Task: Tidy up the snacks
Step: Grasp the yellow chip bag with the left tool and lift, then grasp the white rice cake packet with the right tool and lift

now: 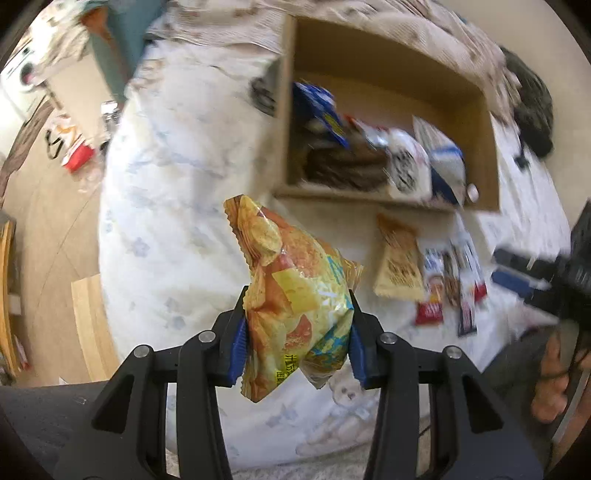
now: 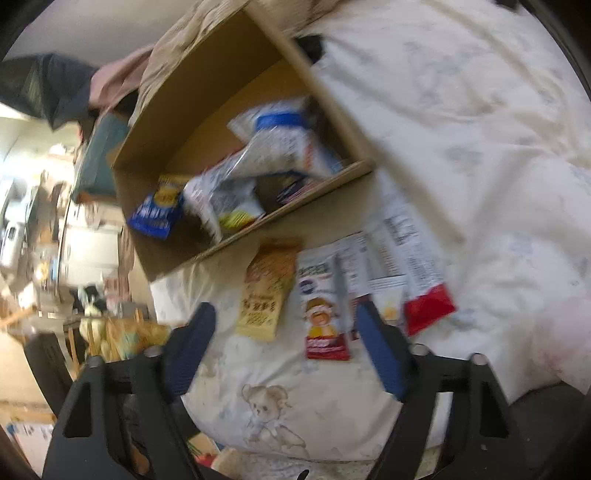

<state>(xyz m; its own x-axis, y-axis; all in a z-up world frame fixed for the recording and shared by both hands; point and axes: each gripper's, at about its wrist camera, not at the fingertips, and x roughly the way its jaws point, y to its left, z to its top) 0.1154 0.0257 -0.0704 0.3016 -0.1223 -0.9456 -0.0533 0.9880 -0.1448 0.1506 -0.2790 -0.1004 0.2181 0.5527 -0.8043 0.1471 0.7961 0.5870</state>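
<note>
My left gripper (image 1: pixel 297 332) is shut on a yellow-orange chip bag (image 1: pixel 295 291), which hangs above the white bedcover in front of the cardboard box (image 1: pixel 391 62). The box holds several snack packs, among them a blue one (image 1: pixel 325 110) and a white-and-blue one (image 1: pixel 443 158). My right gripper (image 2: pixel 284 332) is open over the bedcover with nothing between its fingers. Just past it lie a tan snack pack (image 2: pixel 267 291), a white pack with a red bottom (image 2: pixel 323 314) and a white pack with a red end (image 2: pixel 417 273). The box (image 2: pixel 192 92) stands beyond them.
The white bedcover (image 1: pixel 177 177) with bear prints fills most of both views. A crumpled beige blanket (image 1: pixel 424 26) lies behind the box. Wooden floor with a red-and-white bag (image 1: pixel 74 147) shows at left. My right gripper and the hand holding it (image 1: pixel 546 280) appear at the right edge.
</note>
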